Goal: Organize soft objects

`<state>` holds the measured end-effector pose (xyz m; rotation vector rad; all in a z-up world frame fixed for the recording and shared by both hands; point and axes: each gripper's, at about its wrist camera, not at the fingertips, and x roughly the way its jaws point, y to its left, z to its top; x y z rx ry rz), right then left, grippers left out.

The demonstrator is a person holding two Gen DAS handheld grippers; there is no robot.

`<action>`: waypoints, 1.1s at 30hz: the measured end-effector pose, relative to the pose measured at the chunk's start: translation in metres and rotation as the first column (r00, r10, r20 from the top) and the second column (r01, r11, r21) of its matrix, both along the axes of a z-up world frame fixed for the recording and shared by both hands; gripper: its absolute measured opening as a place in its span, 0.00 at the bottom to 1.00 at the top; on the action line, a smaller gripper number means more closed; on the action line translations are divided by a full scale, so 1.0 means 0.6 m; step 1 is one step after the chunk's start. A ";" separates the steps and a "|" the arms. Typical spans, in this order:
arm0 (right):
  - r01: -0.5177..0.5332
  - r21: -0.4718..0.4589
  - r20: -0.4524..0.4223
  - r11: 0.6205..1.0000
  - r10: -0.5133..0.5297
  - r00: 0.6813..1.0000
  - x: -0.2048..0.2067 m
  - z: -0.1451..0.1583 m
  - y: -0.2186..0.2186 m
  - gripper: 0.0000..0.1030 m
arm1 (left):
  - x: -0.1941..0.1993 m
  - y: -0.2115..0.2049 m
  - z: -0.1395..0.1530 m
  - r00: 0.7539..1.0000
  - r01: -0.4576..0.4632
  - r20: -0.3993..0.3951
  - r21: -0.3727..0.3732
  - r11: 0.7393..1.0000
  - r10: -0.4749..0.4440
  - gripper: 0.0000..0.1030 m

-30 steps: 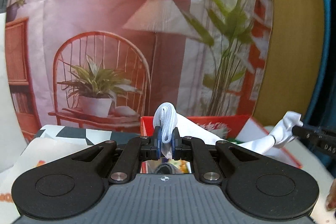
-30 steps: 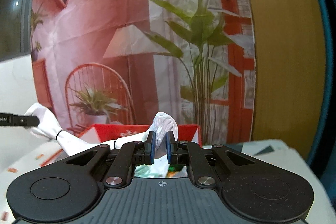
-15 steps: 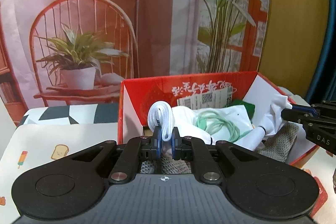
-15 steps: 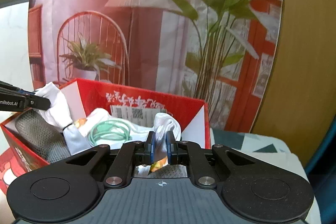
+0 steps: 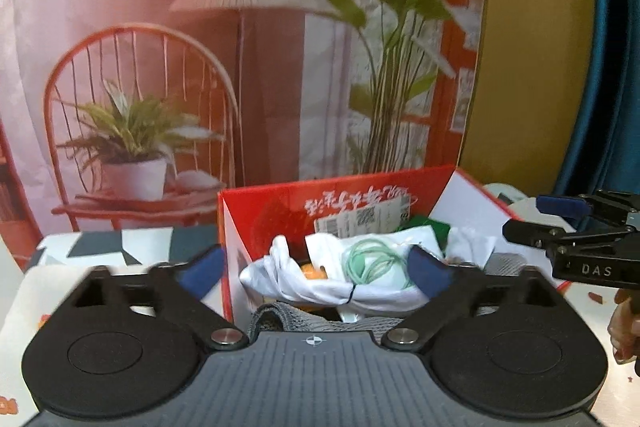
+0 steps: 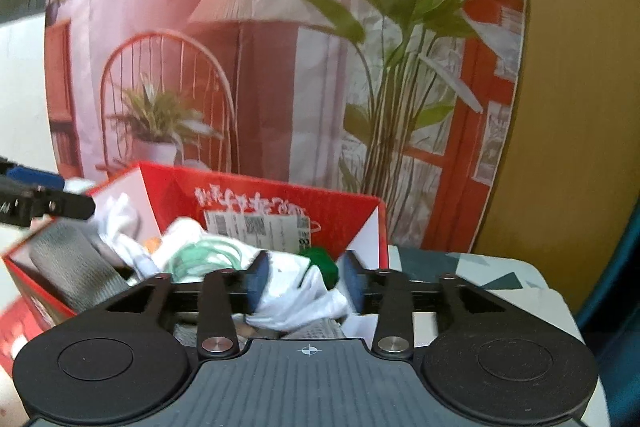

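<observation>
White cloth (image 5: 340,291) lies crosswise in red box (image 5: 360,187), just ahead of both grippers; left gripper (image 5: 316,269) jaws just opened wide, right gripper (image 6: 302,281) just opened partway, neither clamping.

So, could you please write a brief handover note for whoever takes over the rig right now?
Left gripper: jaws have just been opening, now wide, nothing gripped.
Right gripper: jaws have just been opening, partly apart; the white cloth sits between them, apparently let go.
Things: white cloth lies in the red box, on top of a grey knit item, beside a mint-green cord and something dark green.
Done: cloth dropped into the box.
Left: draw both grippers back; whether more soft items wait outside the box is out of view.
</observation>
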<state>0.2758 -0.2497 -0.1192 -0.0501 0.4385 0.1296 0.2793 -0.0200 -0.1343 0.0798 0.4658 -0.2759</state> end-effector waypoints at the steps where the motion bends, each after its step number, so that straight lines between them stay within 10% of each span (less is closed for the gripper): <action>1: -0.003 0.012 0.004 1.000 0.003 1.000 -0.006 0.007 -0.001 0.67 | -0.008 0.000 0.006 1.000 0.002 0.011 -0.004 1.000 -0.002 1.00; 6: -0.017 0.053 0.016 0.998 0.016 1.000 -0.043 0.044 0.002 1.00 | -0.053 0.006 0.036 1.000 -0.018 0.002 -0.034 0.999 0.018 1.00; 33: 0.072 0.138 0.095 0.988 -0.085 0.992 -0.296 0.288 0.019 1.00 | -0.353 0.024 0.239 0.964 -0.207 0.168 -0.010 0.978 0.206 1.00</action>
